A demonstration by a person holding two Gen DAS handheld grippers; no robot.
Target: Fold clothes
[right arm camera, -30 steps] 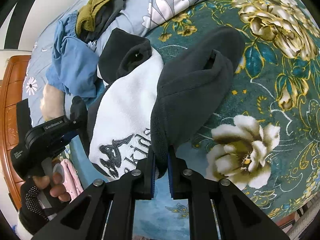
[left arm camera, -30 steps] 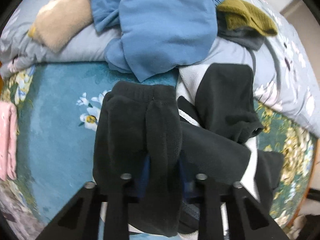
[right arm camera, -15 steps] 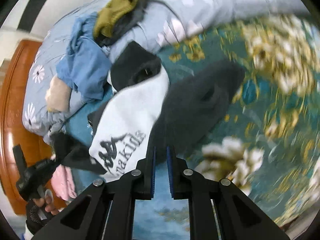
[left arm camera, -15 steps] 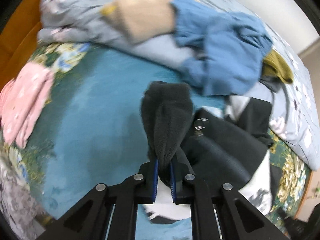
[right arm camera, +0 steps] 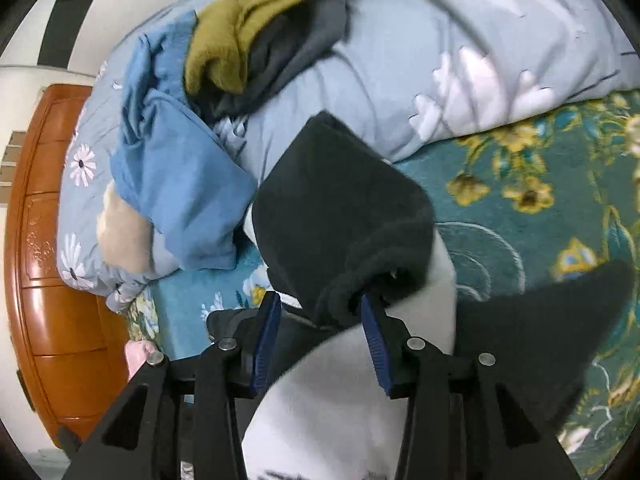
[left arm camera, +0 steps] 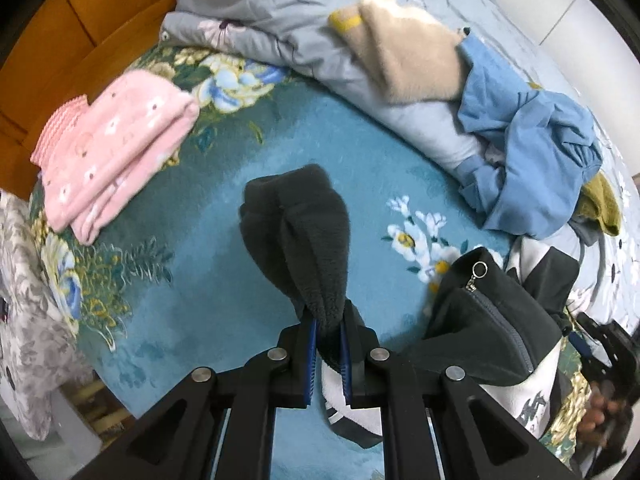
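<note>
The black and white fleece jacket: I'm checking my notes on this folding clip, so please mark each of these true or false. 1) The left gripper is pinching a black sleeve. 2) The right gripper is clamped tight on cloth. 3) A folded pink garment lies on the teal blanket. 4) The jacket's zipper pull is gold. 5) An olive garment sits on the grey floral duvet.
1) True: the left gripper is shut on the black sleeve of the fleece jacket.
2) False: the right gripper is opening; a black cuff lies between its pads.
3) True: the pink garment lies folded on the teal blanket.
4) False: the zipper pull is silver.
5) True: the olive garment lies on the duvet.
</note>
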